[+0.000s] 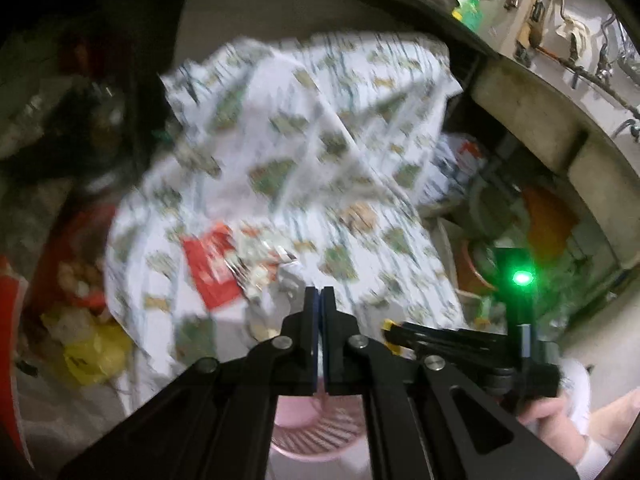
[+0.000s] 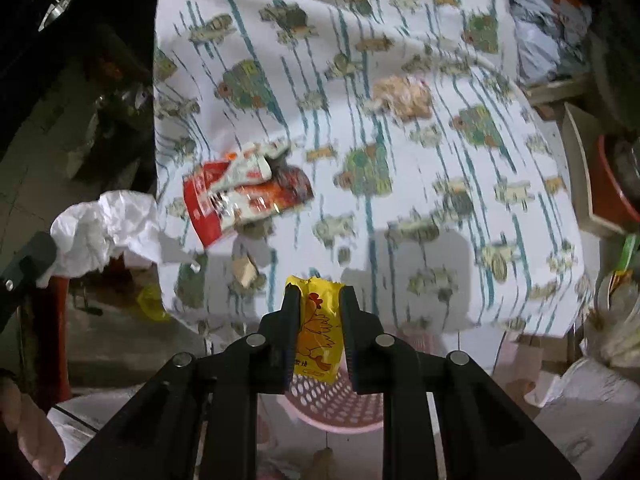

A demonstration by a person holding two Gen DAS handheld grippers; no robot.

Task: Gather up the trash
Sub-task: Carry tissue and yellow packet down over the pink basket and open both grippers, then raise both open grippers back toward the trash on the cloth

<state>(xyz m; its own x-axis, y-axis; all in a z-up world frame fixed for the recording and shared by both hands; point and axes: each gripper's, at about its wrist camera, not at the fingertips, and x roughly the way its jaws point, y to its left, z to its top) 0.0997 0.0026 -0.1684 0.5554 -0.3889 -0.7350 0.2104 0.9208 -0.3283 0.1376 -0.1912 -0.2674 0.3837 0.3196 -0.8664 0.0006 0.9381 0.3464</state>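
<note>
My right gripper [image 2: 319, 293] is shut on a yellow wrapper [image 2: 320, 328] with a chicken drawing, held above the pink perforated basket [image 2: 332, 404]. In the left wrist view it comes in from the right, yellow showing at its tip [image 1: 390, 328]. My left gripper [image 1: 319, 292] has its jaws together. The right wrist view shows its tip [image 2: 42, 254] pinching crumpled white paper [image 2: 100, 232]. Red and white snack wrappers [image 2: 240, 196] lie on the patterned tablecloth [image 2: 400, 160], with a small brown scrap [image 2: 246, 272] nearer the table edge.
The pink basket [image 1: 316, 428] stands below the table's near edge. A yellow bag [image 1: 96, 352] and other litter lie at the left. A counter with bottles [image 1: 472, 8] runs along the back right. Plastic bags [image 2: 548, 32] and a red bowl [image 2: 616, 192] crowd the right side.
</note>
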